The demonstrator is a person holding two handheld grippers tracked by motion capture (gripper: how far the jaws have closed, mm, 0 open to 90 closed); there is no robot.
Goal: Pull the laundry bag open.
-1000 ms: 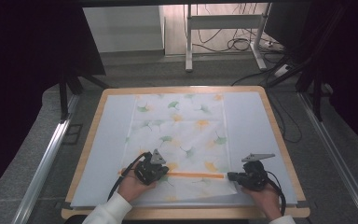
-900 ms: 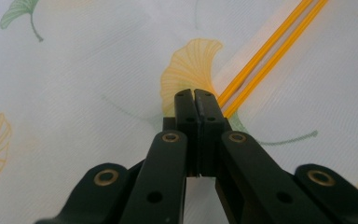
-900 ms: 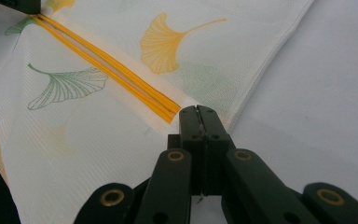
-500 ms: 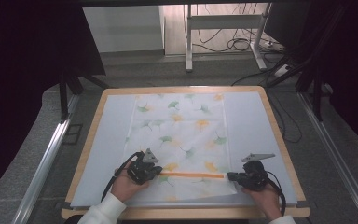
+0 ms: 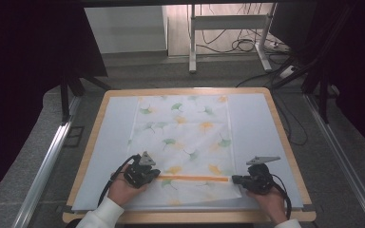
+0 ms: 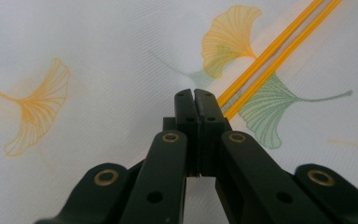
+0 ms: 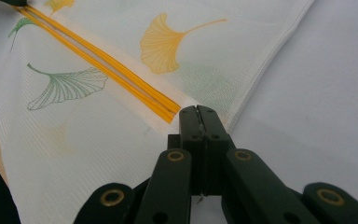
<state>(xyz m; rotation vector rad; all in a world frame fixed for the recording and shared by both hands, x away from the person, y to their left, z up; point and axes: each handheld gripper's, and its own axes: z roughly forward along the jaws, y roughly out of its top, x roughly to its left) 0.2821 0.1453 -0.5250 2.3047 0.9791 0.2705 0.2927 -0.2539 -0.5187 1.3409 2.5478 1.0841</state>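
A thin white cloth (image 5: 185, 128) printed with green and orange ginkgo leaves lies flat on the white mat. Its near edge is folded over, and an orange double stripe (image 5: 192, 178) runs taut between the two grippers. My left gripper (image 5: 157, 176) is shut on the stripe's left end; in the left gripper view the jaws (image 6: 194, 94) meet on the cloth (image 6: 74, 56) beside the stripe (image 6: 270, 51). My right gripper (image 5: 234, 179) is shut on the right end, and its jaws (image 7: 198, 111) pinch the cloth's corner (image 7: 121, 46) where the stripe (image 7: 107, 70) stops.
The white mat (image 5: 114, 137) covers a table with a wooden rim (image 5: 185, 91). Metal rails (image 5: 47, 161) run along both sides on grey floor. A white frame and loose cables (image 5: 237, 45) stand beyond the far edge. Each gripper trails a black cable.
My left gripper has slid a little to the left with the cloth's edge, stretching the orange stripe. The right gripper has stayed where it was.
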